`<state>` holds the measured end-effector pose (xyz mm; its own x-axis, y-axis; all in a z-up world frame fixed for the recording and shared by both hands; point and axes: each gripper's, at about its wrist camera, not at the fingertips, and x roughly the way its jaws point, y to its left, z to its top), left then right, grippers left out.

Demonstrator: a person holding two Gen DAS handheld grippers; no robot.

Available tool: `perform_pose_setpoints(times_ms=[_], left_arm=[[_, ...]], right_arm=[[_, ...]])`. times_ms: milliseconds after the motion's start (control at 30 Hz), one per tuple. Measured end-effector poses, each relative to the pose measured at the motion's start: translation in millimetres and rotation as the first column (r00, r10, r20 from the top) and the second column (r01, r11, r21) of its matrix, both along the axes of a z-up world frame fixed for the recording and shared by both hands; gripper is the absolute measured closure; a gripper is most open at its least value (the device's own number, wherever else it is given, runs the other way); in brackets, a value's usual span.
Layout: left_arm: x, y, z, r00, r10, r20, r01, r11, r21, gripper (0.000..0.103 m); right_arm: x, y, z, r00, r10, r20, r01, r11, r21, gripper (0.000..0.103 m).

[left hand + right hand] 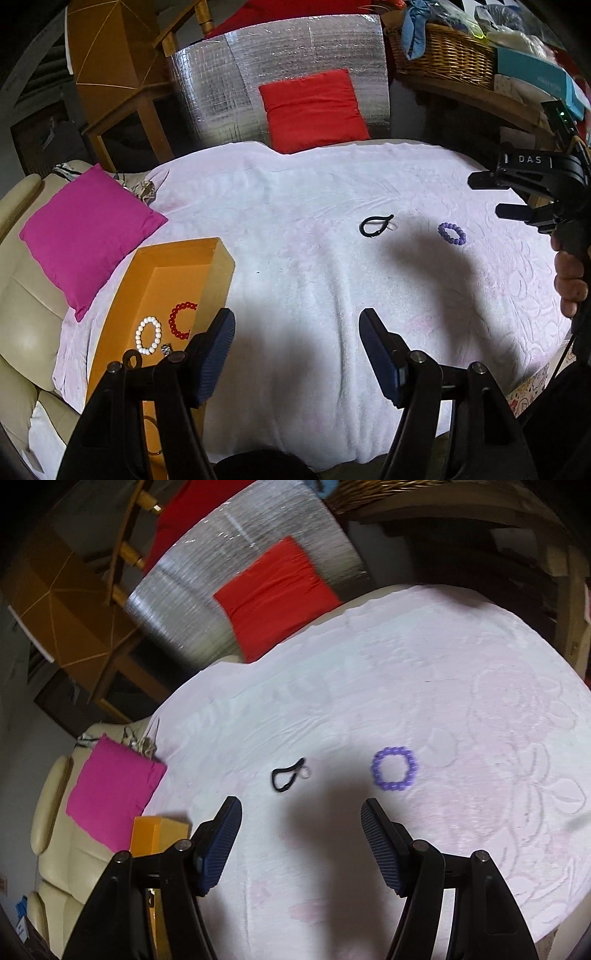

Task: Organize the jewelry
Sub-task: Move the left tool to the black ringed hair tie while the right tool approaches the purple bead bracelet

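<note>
An orange box (pixel 221 254) lies at the left on a pale pink blanket (pixel 295 229). It holds a white bead bracelet (pixel 149 335), a red bead bracelet (pixel 181 319) and a small ring (pixel 166 348). A black cord loop (pixel 375 224) and a purple bead bracelet (pixel 452 233) lie on the blanket farther out. My left gripper (pixel 297 328) is open and empty beside the box. My right gripper (pixel 301 814) is open and empty, hovering just short of the black cord (pixel 287 774) and the purple bracelet (pixel 394 769); it also shows at the left wrist view's right edge (pixel 491 197).
A magenta cushion (pixel 86 229) lies left of the box. A red cushion (pixel 314 110) leans on a silver foil panel (pixel 258 66) behind the blanket. A wicker basket (pixel 443 55) sits on a shelf at back right. A wooden stand (pixel 122 110) is at back left.
</note>
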<state>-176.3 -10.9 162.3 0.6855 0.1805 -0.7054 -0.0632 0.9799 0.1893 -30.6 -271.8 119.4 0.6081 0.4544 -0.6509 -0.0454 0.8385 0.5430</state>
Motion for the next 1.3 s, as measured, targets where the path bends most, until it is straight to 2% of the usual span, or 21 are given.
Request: perform_pose_setpoints(times_ms=[433,700,833,1033,1133,1300], left_arm=[[21,-19,-16,0.998,-0.025,-0.049,0.027,0.999,0.037,0.033],[57,-17,-44,0.994,-0.023,-0.111,0.026,0.999,0.031,0.033],[78,-12,-59,0.988,-0.011,-0.153,0.012,1.0,0.005,0.033],[118,-11,-73,0.985,-0.003,-0.172,0.0,1.0,-0.017,0.033],[143,-14,-78,0.987,0.001,-0.162,-0.004,1.0,-0.02,0.033],[183,-25,-94,0.989,-0.012,-0.15,0.002,0.998,-0.065,0.033]], right_arm=[[11,-33,-19,0.996,-0.059,-0.064,0.06,0.998,0.012,0.032],[30,-50,-53,0.991,-0.051,-0.126,0.057,0.997,0.049,0.032],[47,-53,-74,0.981,-0.043,-0.188,0.057,0.996,0.069,0.041],[65,-34,-84,0.977,-0.047,-0.209,0.037,0.998,-0.05,0.041],[69,-29,-90,0.974,-0.038,-0.224,0.024,0.998,-0.065,0.041],[73,-20,-92,0.98,-0.035,-0.194,0.0,0.984,-0.179,0.041]])
